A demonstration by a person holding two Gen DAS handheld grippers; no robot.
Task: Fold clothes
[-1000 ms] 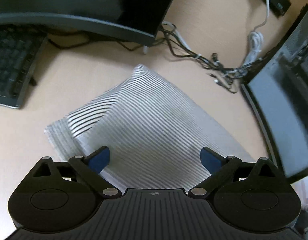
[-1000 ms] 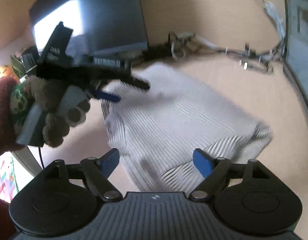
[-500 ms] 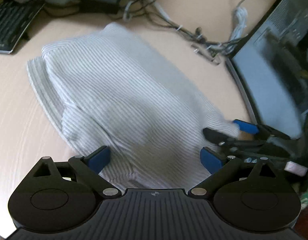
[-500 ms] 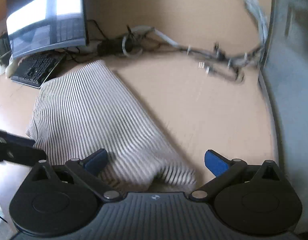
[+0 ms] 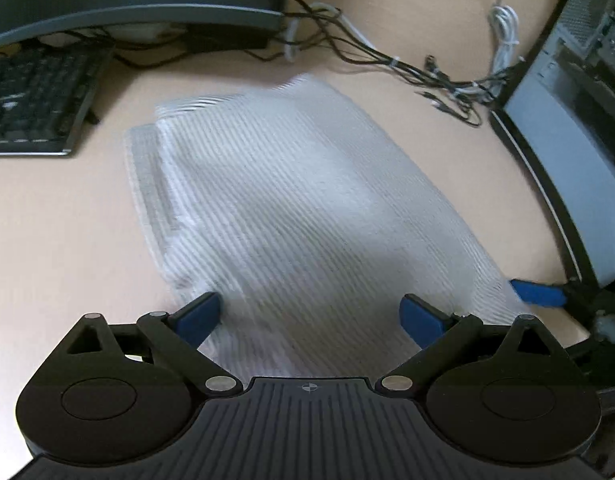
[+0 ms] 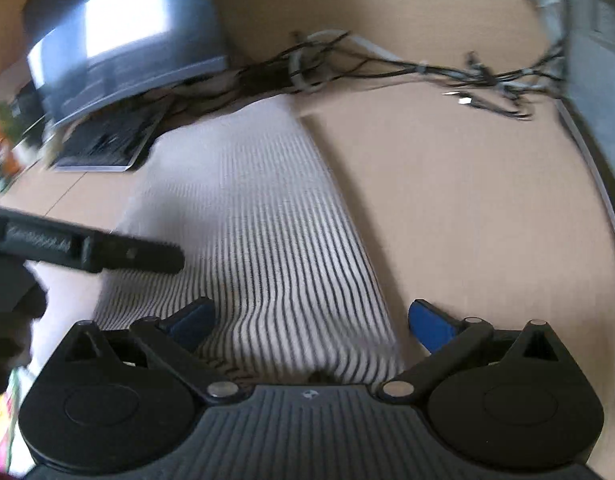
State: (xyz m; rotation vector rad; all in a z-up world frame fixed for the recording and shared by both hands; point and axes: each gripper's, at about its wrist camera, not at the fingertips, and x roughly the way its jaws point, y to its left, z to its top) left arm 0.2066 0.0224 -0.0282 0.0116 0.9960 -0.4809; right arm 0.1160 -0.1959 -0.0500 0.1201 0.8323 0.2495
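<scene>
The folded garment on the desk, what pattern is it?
White with thin dark stripes, clearest in the right wrist view.

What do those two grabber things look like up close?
Both look alike. The left gripper and right gripper each have a black ribbed body with a tiny round crosshair mark, two big round black side parts, black link arms with silver pins, and two blue fingertips. No cables or sleeves show on them.

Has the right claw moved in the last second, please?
Yes: the right claw has come in to the striped garment's near right corner, beside the monitor, seen from the left wrist.
</scene>
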